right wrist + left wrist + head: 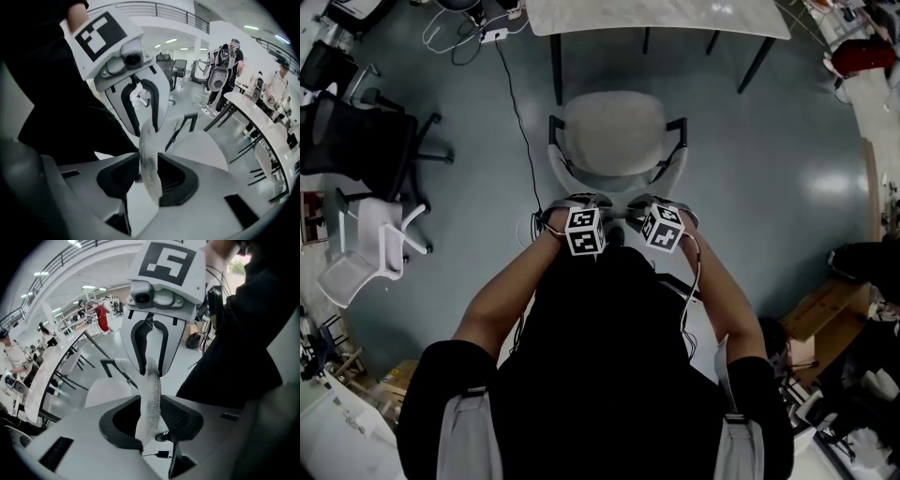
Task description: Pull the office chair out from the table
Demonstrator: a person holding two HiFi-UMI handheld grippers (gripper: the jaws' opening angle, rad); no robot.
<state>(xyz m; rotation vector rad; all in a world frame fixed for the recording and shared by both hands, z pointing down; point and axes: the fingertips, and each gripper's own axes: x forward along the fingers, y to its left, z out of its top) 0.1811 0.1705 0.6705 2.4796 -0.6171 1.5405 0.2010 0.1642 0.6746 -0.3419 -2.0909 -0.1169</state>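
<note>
Office chair [614,141], pale grey with dark armrests, stands out from under the white table [656,14], a strip of grey floor showing between seat and tabletop edge; its backrest faces the person. Both grippers sit side by side on the backrest's top edge. The left gripper [579,202] has its jaws part-way apart with the speckled fabric rim of the backrest [151,394] running up between them; a gap shows on one side, so the pads are not clamping it. The right gripper [664,202] reads likewise in its own view: jaws spread, the rim [149,164] standing between them, loose rather than pinched. Each gripper carries a marker cube [585,231] printed with black-and-white square patterns, blocks rather than letters. A black cable [517,112] trails over the floor from a power strip [494,36], and a black swivel chair [356,141] stands well off to the left
</note>
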